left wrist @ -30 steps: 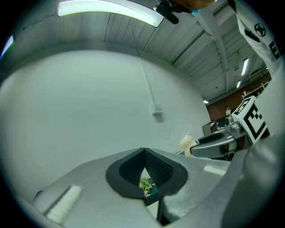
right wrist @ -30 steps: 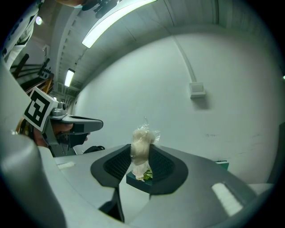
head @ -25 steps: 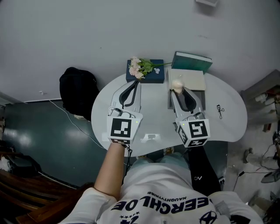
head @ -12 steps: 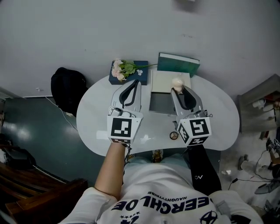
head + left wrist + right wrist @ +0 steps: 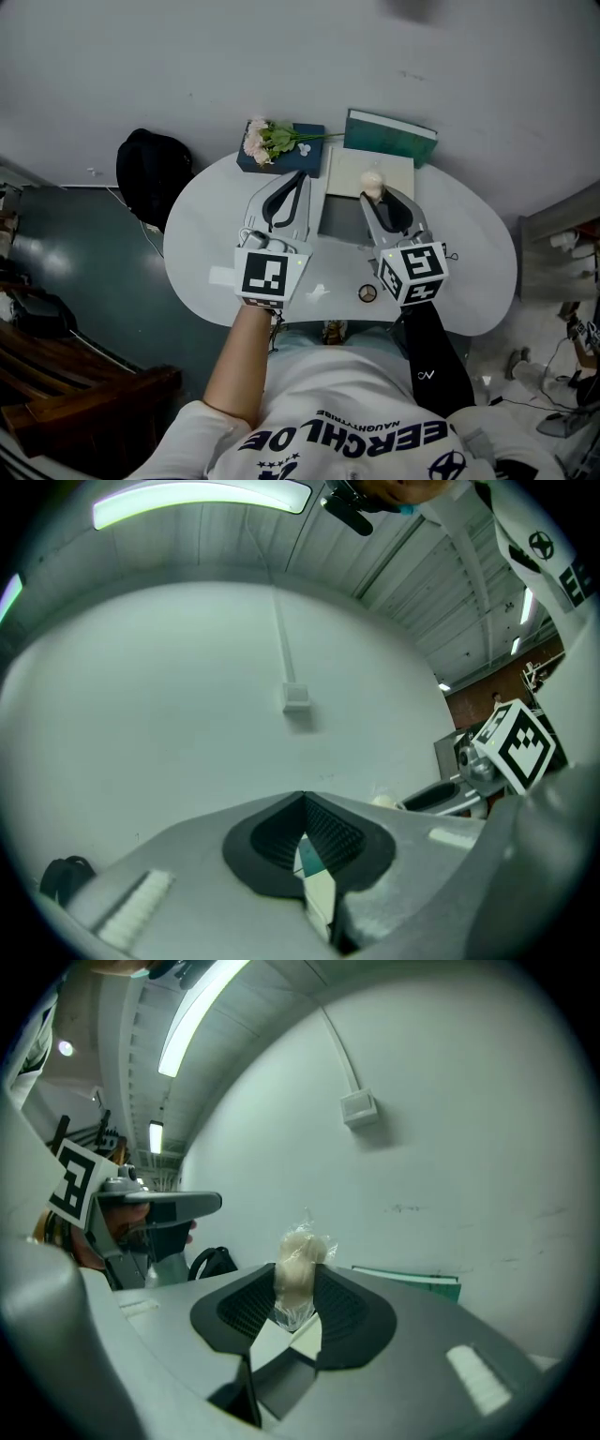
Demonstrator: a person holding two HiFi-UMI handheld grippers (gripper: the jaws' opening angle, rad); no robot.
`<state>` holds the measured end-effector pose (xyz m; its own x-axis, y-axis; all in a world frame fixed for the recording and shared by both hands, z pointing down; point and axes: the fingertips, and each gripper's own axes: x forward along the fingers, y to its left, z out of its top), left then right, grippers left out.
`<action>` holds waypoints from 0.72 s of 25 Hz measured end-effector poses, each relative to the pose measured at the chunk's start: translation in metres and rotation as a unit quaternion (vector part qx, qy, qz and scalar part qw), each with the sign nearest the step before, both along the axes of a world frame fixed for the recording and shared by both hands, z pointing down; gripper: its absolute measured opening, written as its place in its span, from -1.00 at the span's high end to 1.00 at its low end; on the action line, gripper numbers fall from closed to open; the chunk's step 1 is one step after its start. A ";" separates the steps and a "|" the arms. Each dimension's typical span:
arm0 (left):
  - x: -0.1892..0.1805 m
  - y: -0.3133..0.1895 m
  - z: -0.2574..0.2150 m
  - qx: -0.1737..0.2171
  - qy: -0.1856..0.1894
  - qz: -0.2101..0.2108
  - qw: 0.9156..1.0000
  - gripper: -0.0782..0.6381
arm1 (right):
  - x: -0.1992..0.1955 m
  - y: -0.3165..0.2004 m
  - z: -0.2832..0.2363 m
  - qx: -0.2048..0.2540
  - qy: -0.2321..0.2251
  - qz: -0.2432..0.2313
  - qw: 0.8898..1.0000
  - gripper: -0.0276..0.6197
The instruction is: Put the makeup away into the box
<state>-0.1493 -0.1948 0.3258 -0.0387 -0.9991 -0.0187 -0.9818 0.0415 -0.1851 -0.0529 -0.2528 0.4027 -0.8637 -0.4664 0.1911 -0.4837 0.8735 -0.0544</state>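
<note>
The right tongs point(image 5: 296, 1309), set narrow, grip a cream makeup puff point(image 5: 298, 1262) in clear wrap and hold it over the open box point(image 5: 339, 221) at the bench's point(image 5: 469, 272) 12 o'clock. The left tongs point(image 5: 303, 803) are closed on nothing, just at the box's 9 o'clock. A small round object point(image 5: 367, 293) lies near the bench's 6 o'clock edge.

White table point(image 5: 211, 239), teal lid point(image 5: 389, 139) — pink flowers point(image 5: 255, 141)
</note>
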 end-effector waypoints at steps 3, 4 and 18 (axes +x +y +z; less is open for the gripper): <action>-0.003 0.003 0.001 0.002 0.006 -0.006 1.000 0.78 | -0.015 0.008 0.039 -0.031 0.045 -0.036 0.998 0.44; -0.004 0.005 0.003 0.001 0.008 -0.009 1.000 0.78 | -0.020 0.012 0.053 -0.041 0.063 -0.049 0.996 0.44; -0.032 0.025 0.029 -0.020 0.036 -0.041 0.998 0.78 | -0.050 0.023 0.173 -0.142 0.189 -0.077 0.969 0.42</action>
<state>-0.1814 -0.1695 0.3547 -0.1200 -0.9924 0.0265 -0.9862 0.1162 -0.1177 -0.1033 -0.2298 0.5760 -0.7621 -0.2195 0.6091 -0.3810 0.9127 -0.1478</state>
